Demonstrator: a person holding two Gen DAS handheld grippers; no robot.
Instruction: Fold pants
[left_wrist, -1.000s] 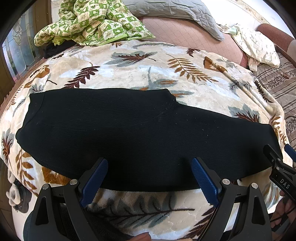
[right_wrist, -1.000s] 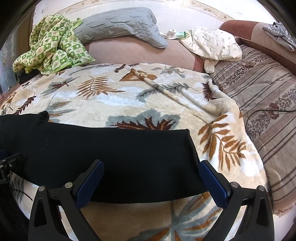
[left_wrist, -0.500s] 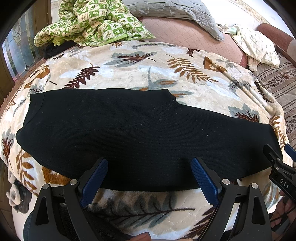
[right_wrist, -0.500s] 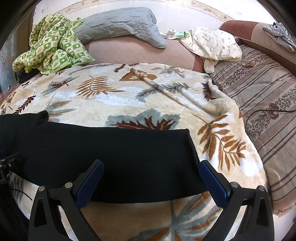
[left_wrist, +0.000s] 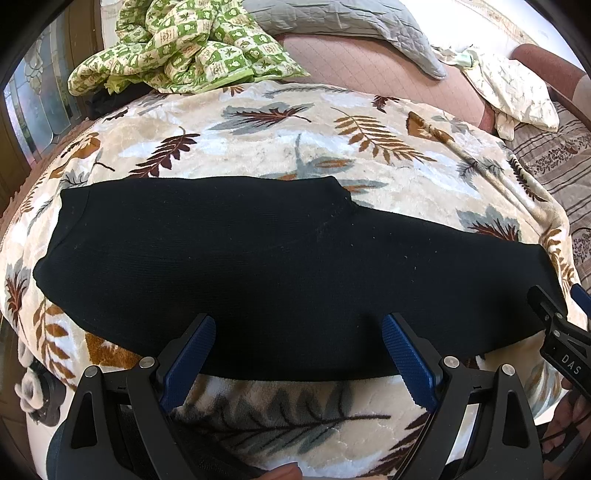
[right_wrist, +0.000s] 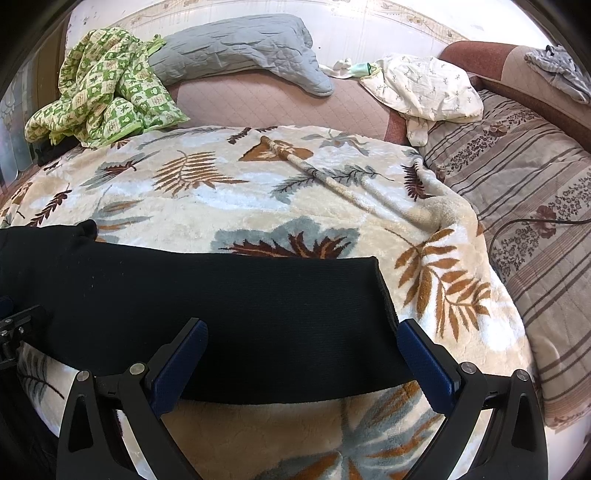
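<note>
two hand-held grippers hung over the near edge of the bed, and you had both spread wide with nothing between their blue pads. your left gripper (left_wrist: 299, 354) sat above the middle of the long black knitted pants (left_wrist: 258, 266), which lay flat and folded lengthwise across the cream plush blanket with brown and grey leaf prints (left_wrist: 295, 147). your right gripper (right_wrist: 303, 354) sat above the narrow leg end of the pants (right_wrist: 240, 314), its right pad just past the cuff edge. in the left wrist view the tip of your right gripper (left_wrist: 569, 325) showed at the right border, beside that leg end.

behind the blanket (right_wrist: 258, 184), a crumpled green and cream checked quilt (right_wrist: 99, 99) was heaped at the back left. next to it a grey quilted pillow (right_wrist: 240, 51) leaned along the pale wall, resting on a pinkish-brown quilted mattress cover (right_wrist: 266, 107). a rumpled cream cloth with small sprig prints (right_wrist: 424, 88) lay further right. a brown striped floral bedspread (right_wrist: 535, 192) covered the right side, with a thin dark cable (right_wrist: 532, 223) trailing across it. a ridge of folded blanket ran diagonally toward that side.
</note>
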